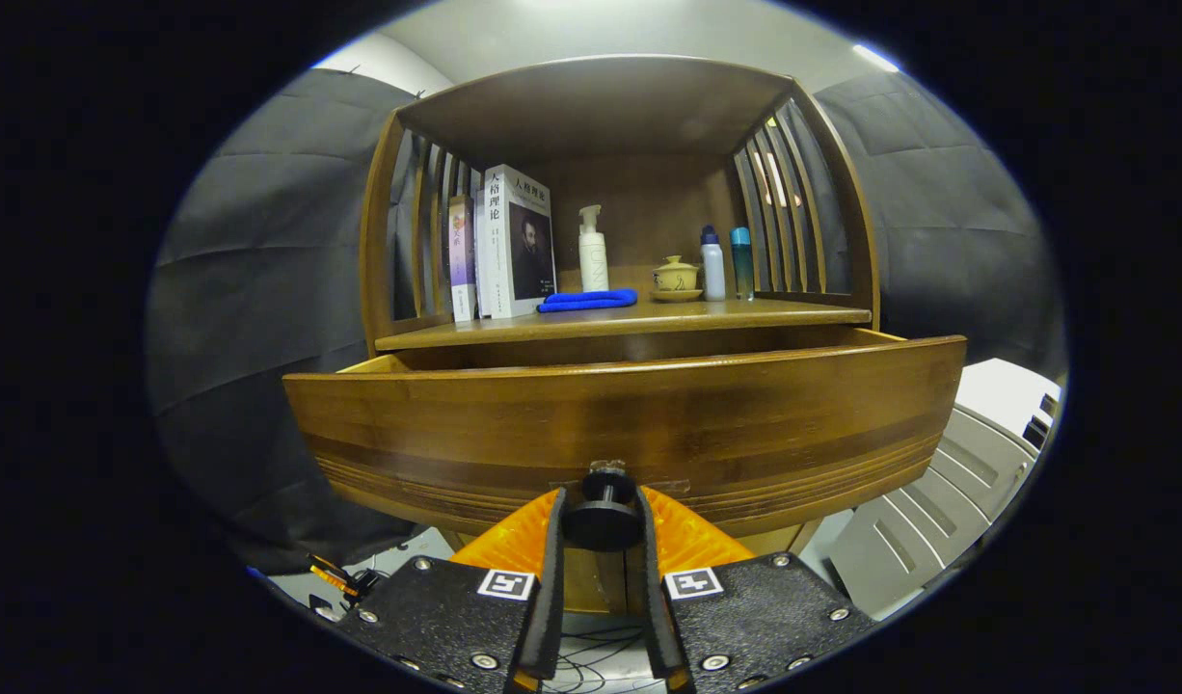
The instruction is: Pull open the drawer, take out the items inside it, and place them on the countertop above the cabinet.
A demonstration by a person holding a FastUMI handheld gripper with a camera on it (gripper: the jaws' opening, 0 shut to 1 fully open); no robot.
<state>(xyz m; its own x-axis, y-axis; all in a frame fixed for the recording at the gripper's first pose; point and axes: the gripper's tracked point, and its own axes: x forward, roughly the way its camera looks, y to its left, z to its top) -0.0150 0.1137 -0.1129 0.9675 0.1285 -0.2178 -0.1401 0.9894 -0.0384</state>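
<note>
- Background: dark cloth booth wall behind a wooden cabinet (pixel 610 193) with slatted sides.
- Gripper (pixel 602 520): fingers closed on the round dark knob (pixel 603 520), one pressing each side.
- Drawer (pixel 630 424): curved brown front, pulled partly out just beyond the fingers; its contents are hidden behind the front.
- Countertop (pixel 620 323), above the drawer: books (pixel 514 241) at left, blue cloth (pixel 588 300), pump bottle (pixel 592 251), lidded cup (pixel 676 277), two bottles (pixel 726 262) at right; its near edge is bare.
</note>
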